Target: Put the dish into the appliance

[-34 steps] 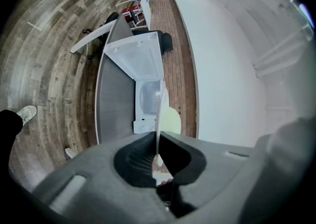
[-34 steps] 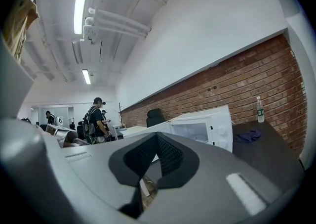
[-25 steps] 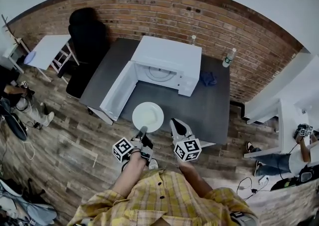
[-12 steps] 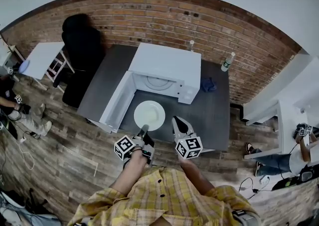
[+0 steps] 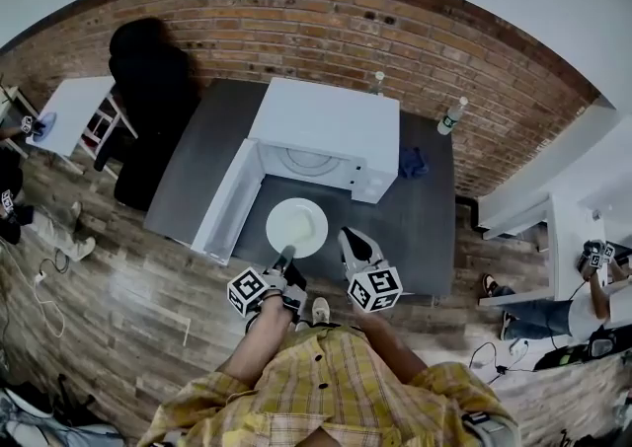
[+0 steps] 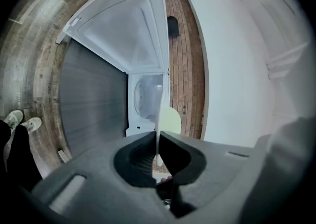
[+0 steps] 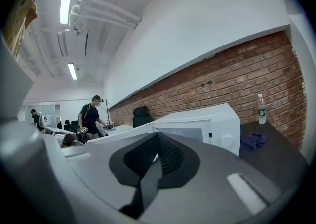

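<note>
White dish, rim clamped in left gripper — hold it level into the open microwave; right gripper closed, empty.

Approach, open: bare strip of dark table led up to the microwave and its open cavity.
Left limit: door, swung out, walled that side of the strip.
Right limit: control panel beside the cavity.
Clear of the path, right of the microwave: blue cloth; bottle at the table's far corner.
Beyond the table's left edge: black chair, well apart.
</note>
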{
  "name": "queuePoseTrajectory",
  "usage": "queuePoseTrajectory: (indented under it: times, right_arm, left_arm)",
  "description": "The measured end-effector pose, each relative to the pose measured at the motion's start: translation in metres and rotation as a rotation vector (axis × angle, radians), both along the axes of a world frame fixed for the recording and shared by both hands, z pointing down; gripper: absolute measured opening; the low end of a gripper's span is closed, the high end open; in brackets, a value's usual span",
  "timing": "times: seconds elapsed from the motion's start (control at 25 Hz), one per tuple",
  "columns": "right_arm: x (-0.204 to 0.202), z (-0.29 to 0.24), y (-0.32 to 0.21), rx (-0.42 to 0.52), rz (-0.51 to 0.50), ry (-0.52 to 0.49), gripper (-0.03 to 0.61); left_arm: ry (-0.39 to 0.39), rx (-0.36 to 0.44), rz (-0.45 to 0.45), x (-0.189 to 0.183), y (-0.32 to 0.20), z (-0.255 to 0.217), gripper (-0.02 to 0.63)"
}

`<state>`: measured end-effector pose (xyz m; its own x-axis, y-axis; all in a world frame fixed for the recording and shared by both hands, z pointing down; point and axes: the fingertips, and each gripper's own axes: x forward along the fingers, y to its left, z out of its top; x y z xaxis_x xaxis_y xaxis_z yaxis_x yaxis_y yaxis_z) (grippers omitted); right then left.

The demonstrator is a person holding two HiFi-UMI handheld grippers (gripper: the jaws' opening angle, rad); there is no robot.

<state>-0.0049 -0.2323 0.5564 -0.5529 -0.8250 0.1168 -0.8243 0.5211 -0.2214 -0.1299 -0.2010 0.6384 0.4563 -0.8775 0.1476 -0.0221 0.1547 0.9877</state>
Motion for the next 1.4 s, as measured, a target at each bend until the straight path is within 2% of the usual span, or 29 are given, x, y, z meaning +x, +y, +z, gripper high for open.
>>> queuePoseTrajectory:
  times: [0.68,0.96,1.4]
  right_arm:
    - [0.014,0.010,-0.052,0.008,-0.030,-0.008,-0.005]
    - [0.020,0.013,-0.077,0.009,-0.052,-0.011,-0.005]
    - [0.027,0.028,-0.087,-0.020,-0.079,0.009,-0.005]
  left_arm:
    - [-0.059,-0.009,-0.017,0.014,-0.062,0.025,0.009]
    - [-0.058,-0.020,-0.011,0.024,-0.096,0.041,0.009]
    - [-0.064,-0.055,-0.041,0.038,-0.136,0.069,0.009]
